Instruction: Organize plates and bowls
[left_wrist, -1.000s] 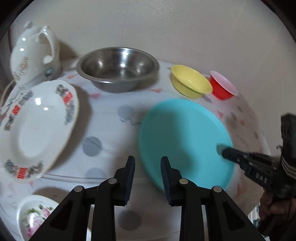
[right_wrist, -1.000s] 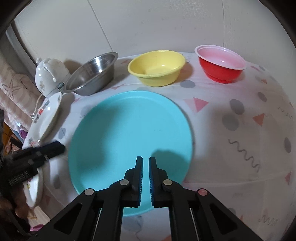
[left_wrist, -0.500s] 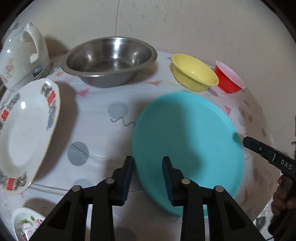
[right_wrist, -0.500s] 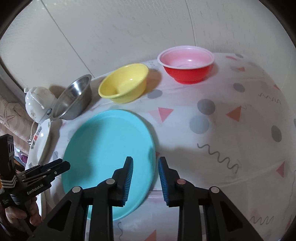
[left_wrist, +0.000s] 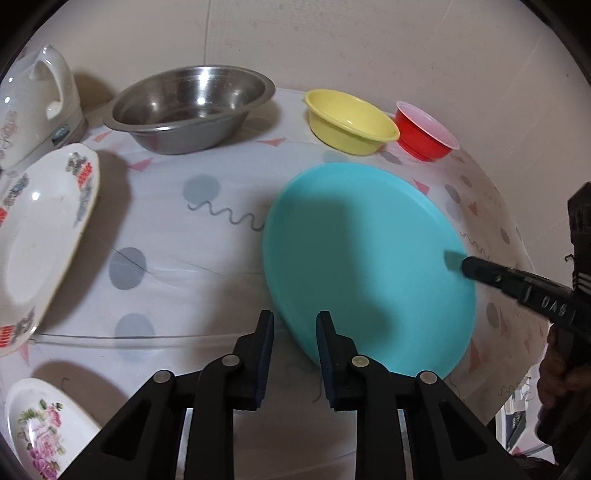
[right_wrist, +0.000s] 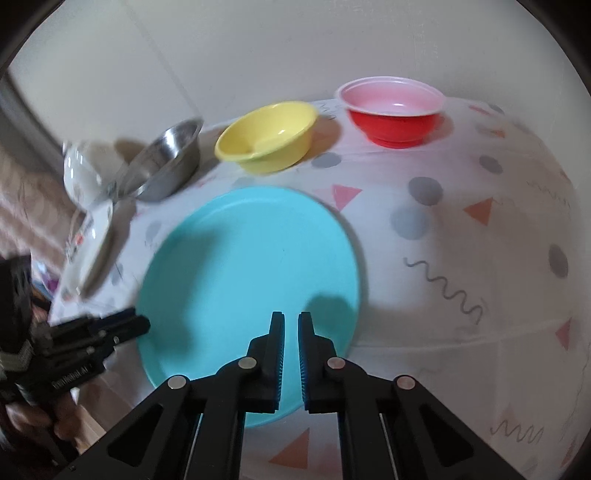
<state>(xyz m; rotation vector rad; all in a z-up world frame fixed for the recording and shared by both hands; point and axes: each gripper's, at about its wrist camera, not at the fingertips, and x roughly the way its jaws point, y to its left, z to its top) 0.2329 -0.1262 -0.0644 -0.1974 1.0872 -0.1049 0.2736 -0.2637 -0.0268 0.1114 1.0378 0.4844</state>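
Note:
A teal plate (left_wrist: 369, 258) (right_wrist: 251, 266) lies flat on the spotted tablecloth. My left gripper (left_wrist: 295, 328) is at its near left edge. Its jaws are closing with the rim showing between them, and a thin gap remains beside the left pad. In the right wrist view, the left gripper (right_wrist: 142, 325) reaches the plate from the left. My right gripper (right_wrist: 291, 321) is shut with nothing between its pads, over the plate's near part. From the left wrist view the right gripper (left_wrist: 467, 266) crosses the plate's right rim. A steel bowl (left_wrist: 192, 103), a yellow bowl (left_wrist: 351, 122) and a red bowl (left_wrist: 424, 133) stand along the back.
A large white patterned plate (left_wrist: 40, 229) sits at the left, and a small floral dish (left_wrist: 40, 424) at the near left corner. A white kettle (left_wrist: 37, 103) stands at the back left by the wall. The table's right edge drops off beyond the plate.
The right gripper was open beside the plate's right rim half a second ago; now it is shut and back over the plate. The left gripper has narrowed slightly and come closer to the rim.

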